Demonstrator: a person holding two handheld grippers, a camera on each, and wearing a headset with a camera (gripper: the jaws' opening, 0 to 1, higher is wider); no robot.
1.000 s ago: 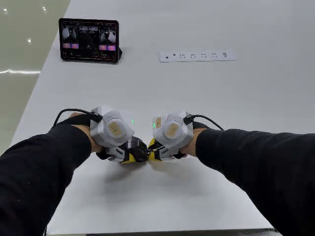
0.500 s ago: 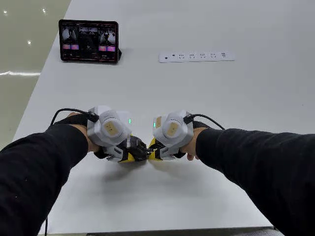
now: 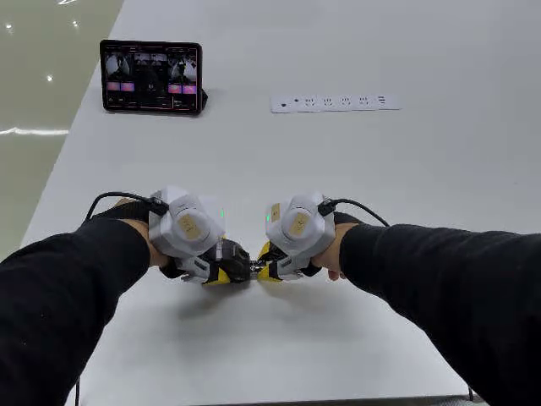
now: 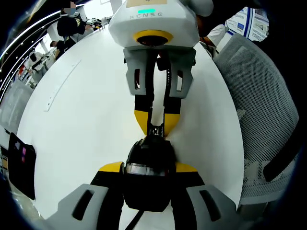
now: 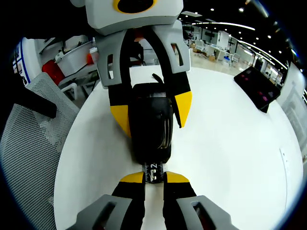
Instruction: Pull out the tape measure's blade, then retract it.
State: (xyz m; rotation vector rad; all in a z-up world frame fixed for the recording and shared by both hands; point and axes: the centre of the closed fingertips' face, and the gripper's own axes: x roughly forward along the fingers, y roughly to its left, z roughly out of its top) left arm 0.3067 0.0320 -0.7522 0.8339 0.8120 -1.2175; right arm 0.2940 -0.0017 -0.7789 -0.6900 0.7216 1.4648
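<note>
My left claw (image 4: 147,168) is clamped on the tape measure (image 4: 145,189); my right claw (image 5: 154,179), just beside the tape measure, pinches the blade (image 5: 153,168); I should pull straight away.

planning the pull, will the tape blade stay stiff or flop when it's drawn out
The short blade showing looks thin and narrow, so probably stiff now, likely sagging once long. The right gripper pinches a small tip, so it may slip.
</note>
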